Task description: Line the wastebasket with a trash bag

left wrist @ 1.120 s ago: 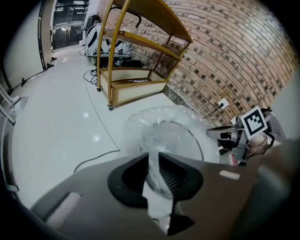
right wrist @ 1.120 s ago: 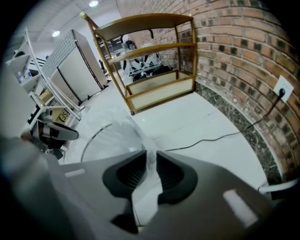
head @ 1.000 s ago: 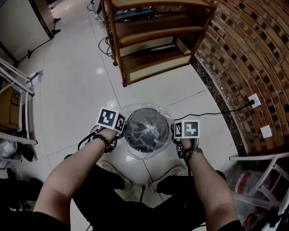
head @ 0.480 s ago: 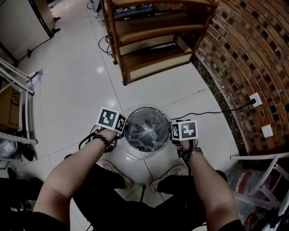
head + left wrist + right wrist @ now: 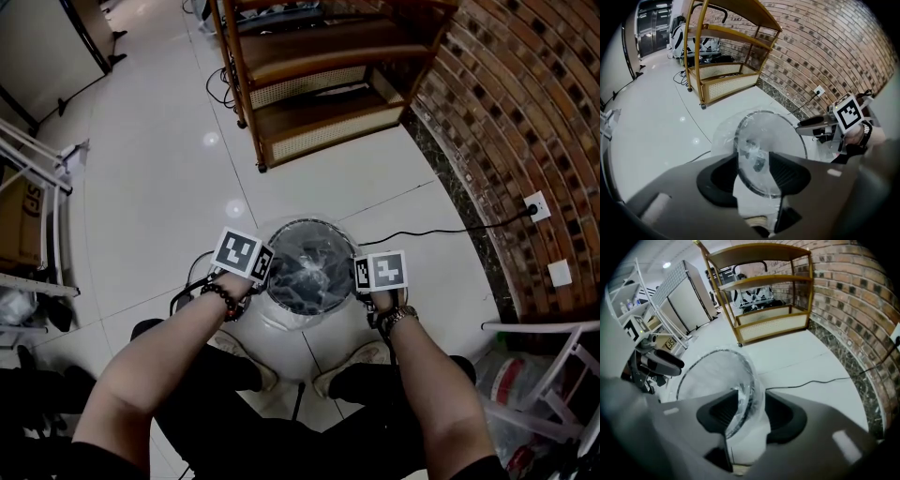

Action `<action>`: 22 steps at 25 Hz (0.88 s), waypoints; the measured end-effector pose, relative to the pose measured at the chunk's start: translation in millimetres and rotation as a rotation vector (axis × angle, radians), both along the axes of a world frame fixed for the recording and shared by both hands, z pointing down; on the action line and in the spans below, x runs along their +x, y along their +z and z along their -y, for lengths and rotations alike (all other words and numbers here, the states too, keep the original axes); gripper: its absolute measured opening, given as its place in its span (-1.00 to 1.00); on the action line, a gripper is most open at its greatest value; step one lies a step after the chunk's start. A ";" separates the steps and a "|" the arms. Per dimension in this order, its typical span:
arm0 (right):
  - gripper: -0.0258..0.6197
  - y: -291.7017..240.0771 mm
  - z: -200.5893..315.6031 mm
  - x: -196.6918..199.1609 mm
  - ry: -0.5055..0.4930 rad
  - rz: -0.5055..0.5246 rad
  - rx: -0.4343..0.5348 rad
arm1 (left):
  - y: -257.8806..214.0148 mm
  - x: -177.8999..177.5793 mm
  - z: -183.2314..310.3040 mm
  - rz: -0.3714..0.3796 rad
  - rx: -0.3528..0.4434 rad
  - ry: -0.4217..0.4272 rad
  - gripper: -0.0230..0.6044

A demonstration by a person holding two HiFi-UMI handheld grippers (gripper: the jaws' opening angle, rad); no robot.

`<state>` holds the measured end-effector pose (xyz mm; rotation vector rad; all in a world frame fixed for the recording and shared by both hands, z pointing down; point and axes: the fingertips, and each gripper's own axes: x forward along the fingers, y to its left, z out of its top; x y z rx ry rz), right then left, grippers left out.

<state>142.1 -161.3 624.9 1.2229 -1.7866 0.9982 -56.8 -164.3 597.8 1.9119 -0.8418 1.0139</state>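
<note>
Since a second ago both tongs have drawn in closer against the sides of the wastebasket (image 5: 311, 223), and the loose film that billowed wide around it now lies nearer its rim.

The left tongs (image 5: 753, 166) stand at the wastebasket's left side. Their jaws are spread, with the thin dark rim and the clear trash bag (image 5: 309, 277) running up through the gap; the pads do not look pressed onto either. The right tongs (image 5: 751, 408) stand at the wastebasket's right side in the same way: jaws apart, astride the rim, with the bag's film draped over the rim between them and not pinched. In the head view each pair's marker cube sits just beside the rim, one on either side, level with the middle of the wastebasket.

The trash bag is in the wastebasket. Its body sags crumpled down inside, and its mouth is turned out over the rim, with a collar of film hanging down the outside wall, fullest on the side nearest the person.

The wastebasket stands on the white tiled floor (image 5: 150, 169). The person's shoes (image 5: 242, 349) are just on the near side of it. A wooden shelf cart (image 5: 319, 89) stands well beyond it, a brick wall (image 5: 506, 112) lies off to its right, and a black cable (image 5: 450, 228) runs from near its right side to a wall socket (image 5: 536, 204).
</note>
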 end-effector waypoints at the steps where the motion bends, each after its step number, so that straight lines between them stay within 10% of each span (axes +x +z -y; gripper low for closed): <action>1: -0.37 3.7 -0.8 -0.2 0.005 0.008 -0.008 | 1.5 1.3 -0.5 0.004 0.001 0.008 -0.25; 9: -0.37 21.6 -5.6 -5.3 0.031 0.088 -0.044 | 10.0 11.3 -7.1 0.013 -0.001 0.054 -0.30; 15: -0.37 -16.1 7.9 15.9 0.062 0.060 0.079 | -15.1 -18.3 3.2 0.225 0.168 0.130 -0.30; 22: -0.37 -87.3 25.3 -20.5 -0.148 -0.019 0.299 | -64.0 25.0 11.3 0.093 0.393 0.274 -0.51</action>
